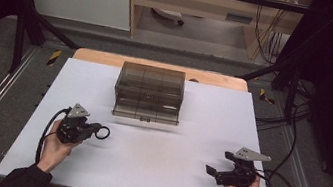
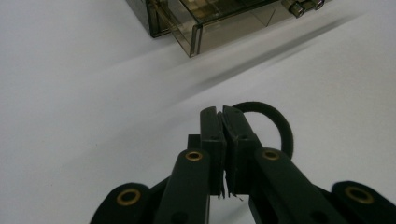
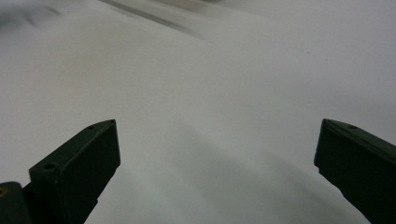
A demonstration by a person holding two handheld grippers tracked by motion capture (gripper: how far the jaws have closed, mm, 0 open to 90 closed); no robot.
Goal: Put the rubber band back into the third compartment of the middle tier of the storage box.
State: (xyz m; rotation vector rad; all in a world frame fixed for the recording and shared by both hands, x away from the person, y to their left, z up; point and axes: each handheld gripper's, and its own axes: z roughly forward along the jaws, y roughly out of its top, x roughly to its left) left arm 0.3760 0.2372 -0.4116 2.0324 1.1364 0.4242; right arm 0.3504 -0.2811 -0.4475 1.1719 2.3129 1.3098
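left gripper (image 1: 96, 130): fingers (image 2: 212, 140) pinched right together on a black elastic loop (image 2: 275, 126); the band sticks out past the tips as a ring, also seen from above (image 1: 103, 132).
loop location: hanging off the left tips just above the counter (image 1: 152, 172), on the left side, a bit in front of the box's left corner.
right gripper (image 1: 218, 168): fingers (image 3: 88, 168) spread wide, nothing between them, parked low at the right side of the counter.
box: smoky see-thru drawer box (image 1: 149, 93) at the back centre, bottom drawer (image 2: 219, 32) looks pulled out a bit, latch side facing the person.
step, my guess: carry the band over to that open drawer & drop it in.
how to do it well: keep the pinch firm, it's only got a small bite of band. lift enough to clear the drawer front, come in over the opening, not at the wall. let go only once the ring is past the rim.
risk: springy band could flick out or catch on the edge. right gripper could steady the box if it slides.
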